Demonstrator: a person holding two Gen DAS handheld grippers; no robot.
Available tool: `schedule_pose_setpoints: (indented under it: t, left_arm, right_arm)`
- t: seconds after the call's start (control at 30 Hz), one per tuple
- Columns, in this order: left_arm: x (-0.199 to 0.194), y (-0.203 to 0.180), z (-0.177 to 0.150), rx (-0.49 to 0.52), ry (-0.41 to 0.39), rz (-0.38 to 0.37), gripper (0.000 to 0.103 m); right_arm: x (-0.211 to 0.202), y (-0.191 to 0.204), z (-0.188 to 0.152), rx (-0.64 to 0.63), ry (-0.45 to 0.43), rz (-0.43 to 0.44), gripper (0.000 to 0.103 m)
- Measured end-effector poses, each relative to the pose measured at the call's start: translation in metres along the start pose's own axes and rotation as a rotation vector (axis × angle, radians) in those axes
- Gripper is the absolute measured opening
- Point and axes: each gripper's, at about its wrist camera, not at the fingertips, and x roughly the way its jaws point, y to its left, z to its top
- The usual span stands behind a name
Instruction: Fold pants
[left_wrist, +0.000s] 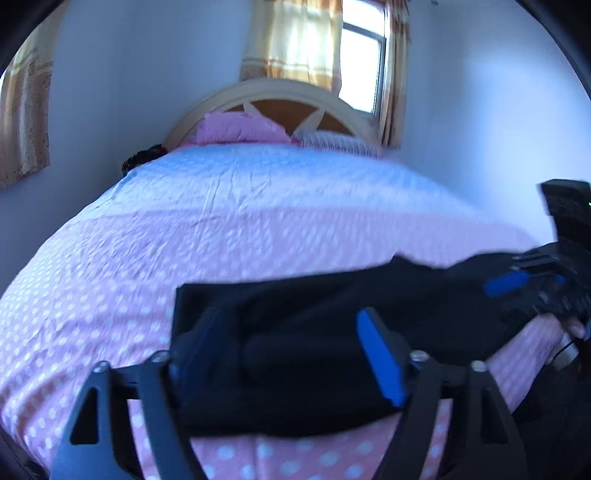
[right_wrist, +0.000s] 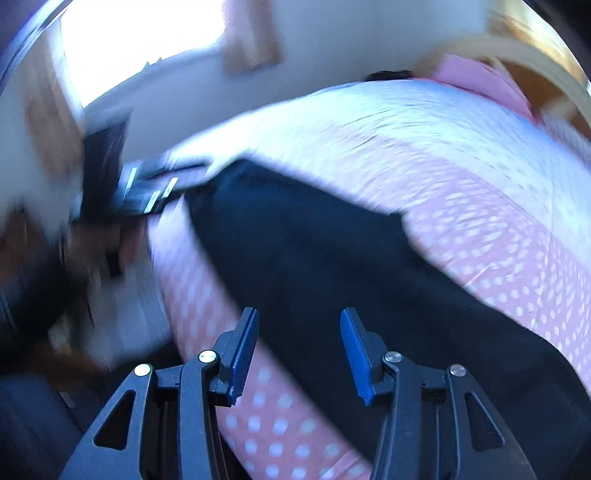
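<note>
In my left wrist view, my left gripper (left_wrist: 295, 354) is spread wide, and the folded black pants (left_wrist: 314, 332) fill the gap between its fingers on the pink dotted bedsheet (left_wrist: 147, 258). My right gripper (left_wrist: 524, 284) touches the pants' far end.

In my right wrist view, my right gripper (right_wrist: 295, 350) stands spread apart, empty, over the edge of the pants (right_wrist: 314, 240).
</note>
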Motion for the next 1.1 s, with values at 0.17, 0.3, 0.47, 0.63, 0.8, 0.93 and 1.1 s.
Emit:
schedule_pose_setpoints:
  t: [0.17, 0.3, 0.47, 0.63, 0.8, 0.93, 1.1]
  left_arm:
    - [0.022, -0.014, -0.005, 0.028, 0.035, 0.01, 0.082]
    - [0.04, -0.014, -0.018, 0.049, 0.099, 0.046, 0.082]
    - [0.033, -0.009, -0.022, 0.021, 0.109, 0.02, 0.082]
    - [0.035, -0.014, -0.025, 0.055, 0.116, 0.032, 0.085]
    - [0.04, -0.024, -0.027, 0.119, 0.141, 0.072, 0.088]
    - [0.036, -0.021, -0.027, 0.102, 0.124, 0.053, 0.088]
    - [0.026, -0.023, -0.022, 0.086, 0.085, 0.062, 0.088]
  right_arm:
    - [0.012, -0.067, 0.04, 0.262, -0.057, -0.009, 0.048]
    - [0.046, -0.103, 0.058, 0.4, -0.024, 0.015, 0.048]
    - [0.094, -0.123, 0.065, 0.54, 0.057, 0.13, 0.024]
    - [0.097, -0.114, 0.067, 0.527, 0.03, 0.055, 0.006]
    - [0.111, -0.108, 0.068, 0.499, 0.062, 0.009, 0.006]
    - [0.09, -0.103, 0.066, 0.499, 0.022, 0.014, 0.024]
    - [0.016, -0.118, 0.037, 0.532, -0.087, 0.003, 0.036]
